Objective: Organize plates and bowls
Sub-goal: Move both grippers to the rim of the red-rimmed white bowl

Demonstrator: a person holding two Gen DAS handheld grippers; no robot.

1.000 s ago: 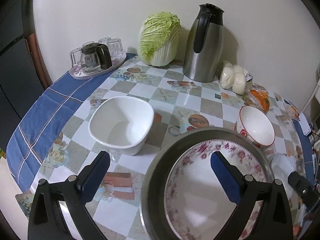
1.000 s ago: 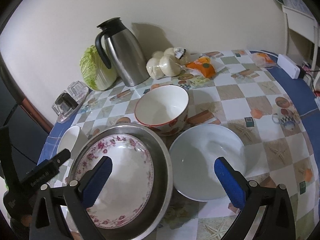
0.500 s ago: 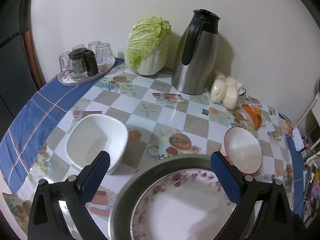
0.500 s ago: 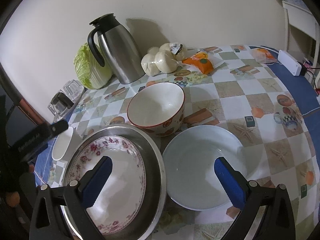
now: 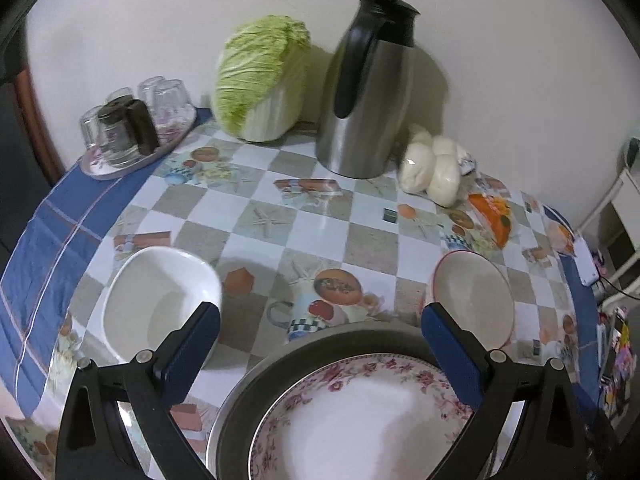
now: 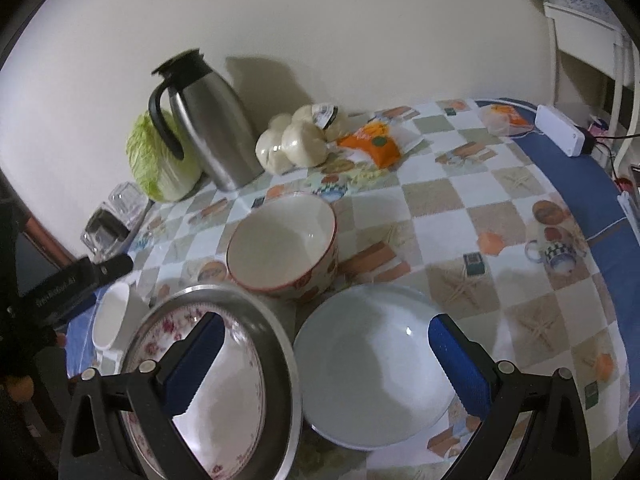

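Ceramic bowl (image 6: 284,246) at 12 o'clock touching pan (image 6: 280,344): clink risk. Both grippers, left (image 5: 320,332) and right (image 6: 322,344), spread, empty.

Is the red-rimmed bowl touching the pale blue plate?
Cannot tell. In the right wrist view the red-rimmed bowl overlaps the pale blue plate rim's far edge; no gap or contact shows plainly.

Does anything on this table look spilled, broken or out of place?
Nothing looks spilled or broken. One oddity: the flowered plate lies inside a metal basin rather than with the other dishes. The red-rimmed bowl, pale shallow bowl and square white bowl stand upright and empty, scattered, not stacked.
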